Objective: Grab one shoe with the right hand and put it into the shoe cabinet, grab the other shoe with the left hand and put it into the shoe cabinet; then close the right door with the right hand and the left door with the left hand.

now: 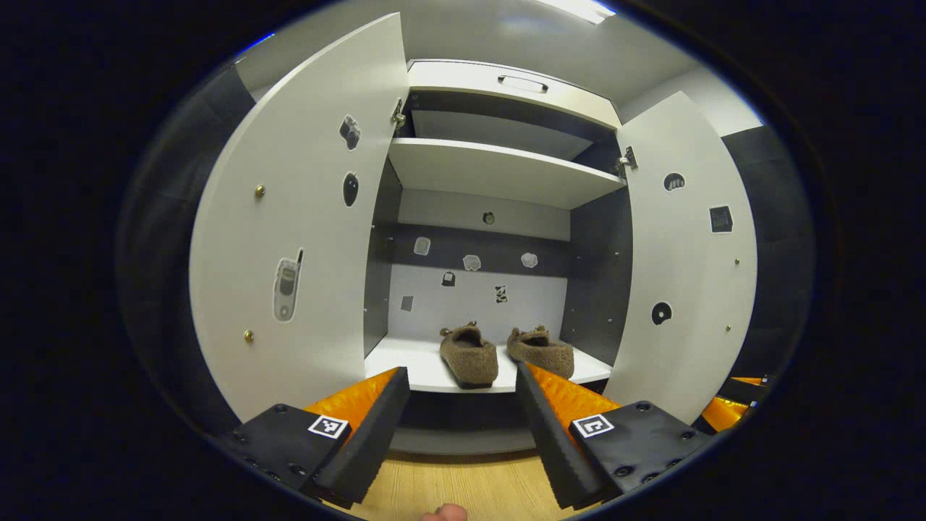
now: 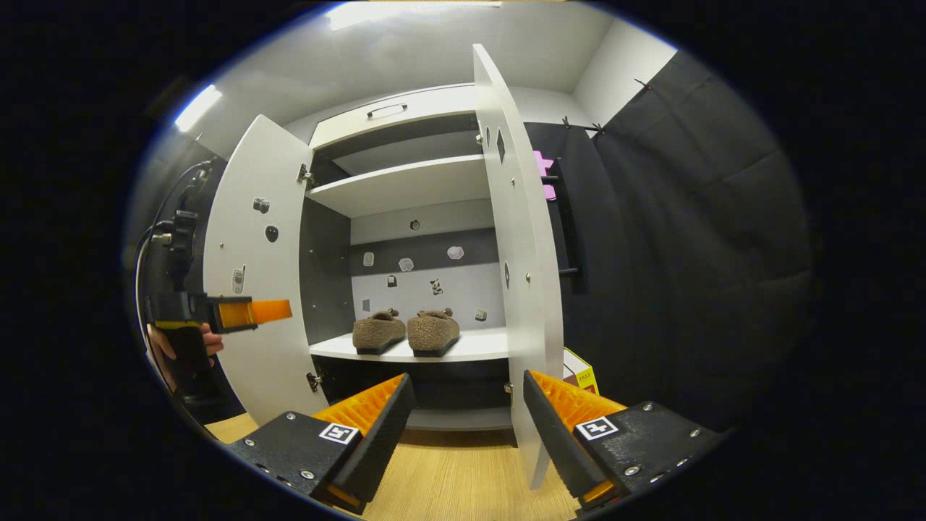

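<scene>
With both shoes (image 1: 469, 353) (image 1: 541, 350) on the cabinet's lower shelf (image 1: 405, 365) straight ahead of the left tongs (image 1: 463, 416), and the right tongs (image 2: 466, 416) likewise spread and empty, the right door (image 2: 517, 275), edge-on just beyond their right finger, could get jabbed rather than swung shut.

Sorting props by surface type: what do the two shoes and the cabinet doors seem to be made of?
Shoes: brown fuzzy fleece or boucle-like fabric, with a nubby matte pile and dark soles. Doors: likely white laminated board, smooth and flat with a faint sheen.
</scene>
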A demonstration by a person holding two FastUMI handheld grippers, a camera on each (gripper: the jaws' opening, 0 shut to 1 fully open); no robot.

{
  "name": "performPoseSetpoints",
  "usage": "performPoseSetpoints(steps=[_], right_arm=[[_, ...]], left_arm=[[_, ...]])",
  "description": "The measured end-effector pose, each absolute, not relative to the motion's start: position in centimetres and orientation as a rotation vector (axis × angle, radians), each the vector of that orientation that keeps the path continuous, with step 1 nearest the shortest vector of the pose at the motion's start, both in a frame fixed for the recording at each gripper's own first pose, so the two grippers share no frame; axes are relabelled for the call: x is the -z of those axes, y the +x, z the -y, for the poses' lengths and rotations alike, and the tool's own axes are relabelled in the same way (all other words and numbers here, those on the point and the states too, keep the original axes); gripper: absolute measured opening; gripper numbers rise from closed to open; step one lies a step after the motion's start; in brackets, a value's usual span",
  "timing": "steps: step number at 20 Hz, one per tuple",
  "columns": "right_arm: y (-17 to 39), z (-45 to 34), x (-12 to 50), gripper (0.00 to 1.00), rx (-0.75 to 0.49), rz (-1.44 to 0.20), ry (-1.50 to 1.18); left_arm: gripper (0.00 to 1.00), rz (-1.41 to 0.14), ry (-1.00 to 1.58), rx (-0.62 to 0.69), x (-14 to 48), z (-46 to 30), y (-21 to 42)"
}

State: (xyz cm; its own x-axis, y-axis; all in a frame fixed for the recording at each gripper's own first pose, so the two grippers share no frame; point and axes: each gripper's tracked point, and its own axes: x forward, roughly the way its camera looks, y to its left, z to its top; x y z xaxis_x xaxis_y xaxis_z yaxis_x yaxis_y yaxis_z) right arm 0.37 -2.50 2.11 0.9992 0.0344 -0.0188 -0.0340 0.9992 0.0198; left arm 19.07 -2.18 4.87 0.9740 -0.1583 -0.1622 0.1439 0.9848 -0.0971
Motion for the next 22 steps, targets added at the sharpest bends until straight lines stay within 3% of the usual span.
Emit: performPoseSetpoints(steps=[3,5,6,8,9,11,12,14,16,19,20,22], right_arm=[[0.0,3.9,-3.9,0.93,-0.029,0.015,-0.005],[0.1,6.3,-5.5,0.93,0.01,0.044,-0.027],[0.1,7.9,-6.5,0.94,0.037,0.062,-0.035],[0.4,10.9,-8.0,0.93,0.093,0.091,-0.042],[0.7,12.4,-8.3,0.98,0.118,0.092,-0.046],[1.6,14.5,-8.4,0.93,0.14,0.079,-0.058],[2.1,15.2,-8.2,0.98,0.137,0.065,-0.052],[3.1,16.3,-7.6,0.93,0.125,0.052,-0.03],[4.1,16.5,-6.9,0.98,0.108,0.041,-0.022],[4.4,16.3,-6.6,0.92,0.107,0.048,-0.044],[4.3,15.9,-6.8,0.98,0.099,0.054,-0.05],[4.0,14.9,-6.7,0.91,0.073,0.055,-0.056]], left_arm=[[0.94,-0.174,-0.095,0.114,-3.2,1.3,16.6],[0.94,-0.172,-0.101,0.095,-2.3,0.8,15.3],[0.99,-0.175,-0.102,0.089,-1.8,0.5,14.8],[0.97,-0.186,-0.109,0.084,-0.8,0.2,13.7],[0.99,-0.187,-0.114,0.071,-0.5,-0.1,13.4],[0.97,-0.184,-0.121,0.052,-0.2,-0.7,12.7],[1.0,-0.178,-0.12,0.046,-0.2,-1.0,12.5],[1.0,-0.166,-0.114,0.041,-0.5,-1.3,11.8],[0.96,-0.161,-0.093,0.035,-0.6,-1.8,11.4],[0.97,-0.171,-0.088,0.036,-0.2,-1.8,10.9],[0.97,-0.175,-0.091,0.039,-0.1,-1.8,10.8],[0.97,-0.181,-0.098,0.041,0.1,-1.7,10.8]])
